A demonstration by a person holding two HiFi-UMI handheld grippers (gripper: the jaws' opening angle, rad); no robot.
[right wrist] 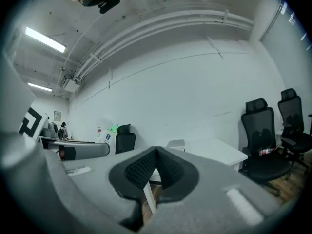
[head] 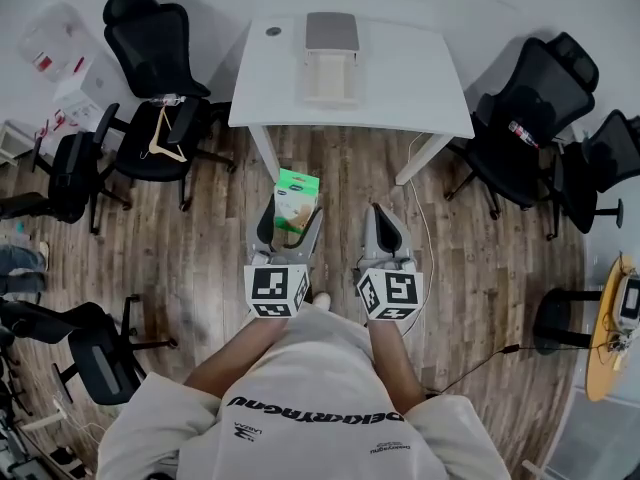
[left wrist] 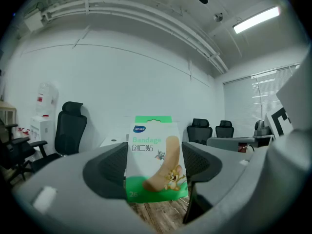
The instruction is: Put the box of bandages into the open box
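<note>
**Bandage box clamped in your left gripper, short of the table edge**

Your left gripper has its jaws closed on the two sides of the box of bandages. The box stands upright between the pads, its green top edge poking above them. In the head view it sits at centre frame, just below the near edge of the white table and beside the table's left leg.

Your right gripper is pressed fully together, pad to pad, with nothing in it. It is level with the left one and just to its right in the frame, with a strip of wooden floor showing between them.

The open box lies in the upper middle of the frame, on the far half of the tabletop, with its grey lid toward the far edge. Bare white tabletop lies on both sides of it and in front of it, down to the near edge. A small dark disc sits toward the table's upper-left corner, well apart from the open box.

Black office chairs crowd the left and right ends of the table. The left one carries a wooden hanger. A thin cable trails on the floor by the right leg.
</note>
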